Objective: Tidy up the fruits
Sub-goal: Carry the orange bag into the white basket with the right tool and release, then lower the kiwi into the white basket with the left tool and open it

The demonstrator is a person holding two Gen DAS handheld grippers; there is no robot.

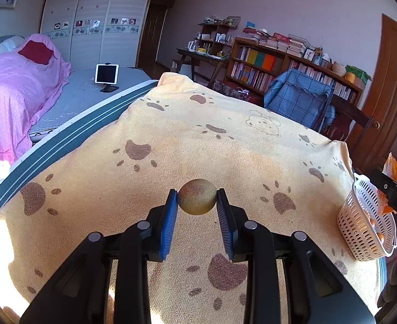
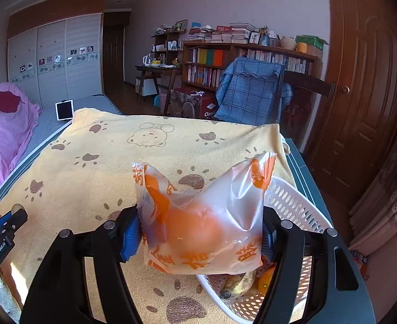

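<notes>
1. A yellow paw-print towel [image 1: 198,145] covers the worktop at frame centre.
2. A pink-covered bed [image 1: 15,100] lies at the left, a tablet on a stand [image 1: 106,74] beside it.
3. A white wardrobe [image 1: 90,24] stands upper left.
4. A bookshelf [image 1: 279,67] and a blue-draped chair [image 1: 298,97] are upper right.
5. A brown door [image 2: 360,94] fills the right.

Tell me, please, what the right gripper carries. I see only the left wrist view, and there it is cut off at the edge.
Observer: The right gripper is shut on a clear bag with orange print; an orange fruit shows blurred inside.
Operator: Where is the bag?
Observer: It hangs over the left side of the white basket.
Operator: What lies in the basket?
Observer: What looks like a browned banana, and a loose orange beside it.
</notes>
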